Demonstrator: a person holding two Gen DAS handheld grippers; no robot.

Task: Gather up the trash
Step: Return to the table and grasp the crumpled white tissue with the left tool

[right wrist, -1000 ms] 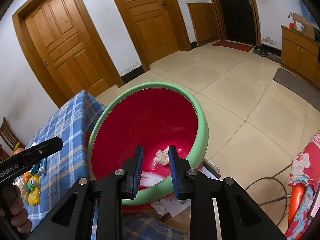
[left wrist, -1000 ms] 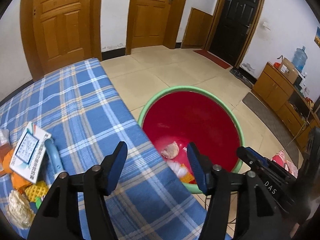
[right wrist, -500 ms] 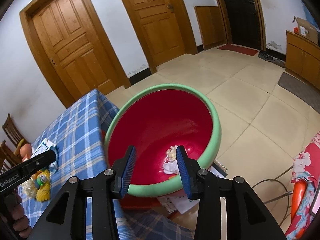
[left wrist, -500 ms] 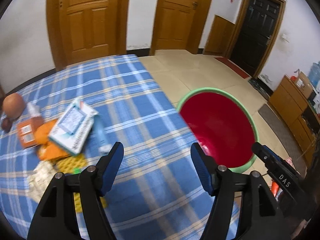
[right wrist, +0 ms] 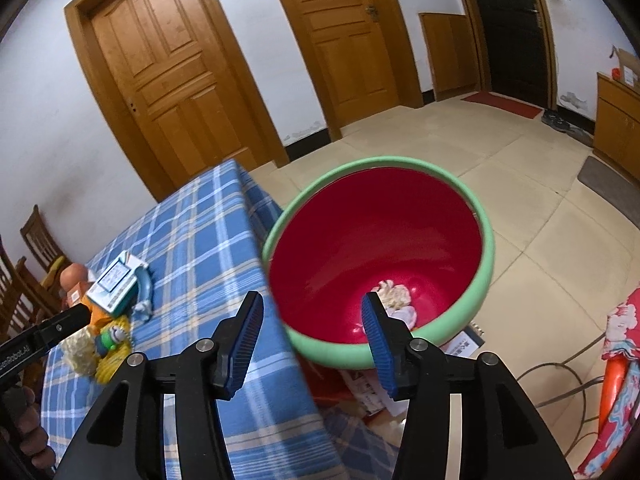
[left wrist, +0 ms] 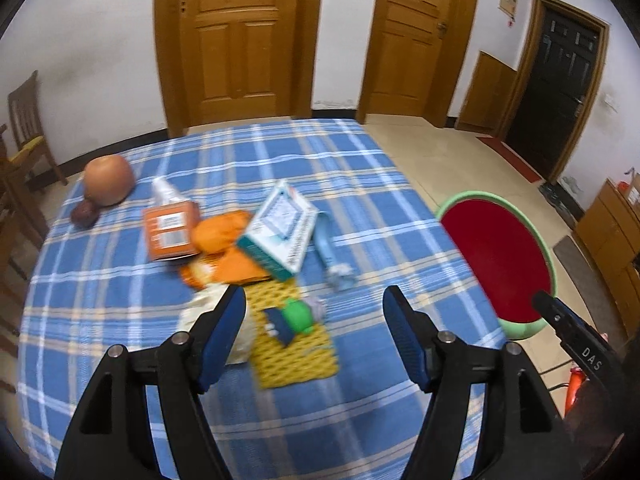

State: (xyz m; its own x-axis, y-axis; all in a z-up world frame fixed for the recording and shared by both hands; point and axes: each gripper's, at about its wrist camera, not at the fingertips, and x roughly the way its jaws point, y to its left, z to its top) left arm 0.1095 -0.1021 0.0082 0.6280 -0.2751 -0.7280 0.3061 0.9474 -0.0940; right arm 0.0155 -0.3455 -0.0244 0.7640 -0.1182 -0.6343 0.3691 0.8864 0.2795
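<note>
Left gripper (left wrist: 315, 336): swung from over the basin (left wrist: 500, 256) to over the litter pile (left wrist: 256, 256) on the worktop (left wrist: 360, 184); jaws have just been opening, nothing between.
Right gripper (right wrist: 312, 332): jaws have just been opening, now apart and empty above the basin's near rim.

The litter pile (left wrist: 256, 248) is motion-blurred (labels unreadable); the basin (left wrist: 500, 256) is partly hidden.

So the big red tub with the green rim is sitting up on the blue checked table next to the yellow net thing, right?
Not quite. The red tub with the green rim is not on the blue checked table. It sits beside the table, off its edge and lower down, over the tiled floor. The right wrist view shows this best. The yellow net thing is on the table, among the other bits.
</note>
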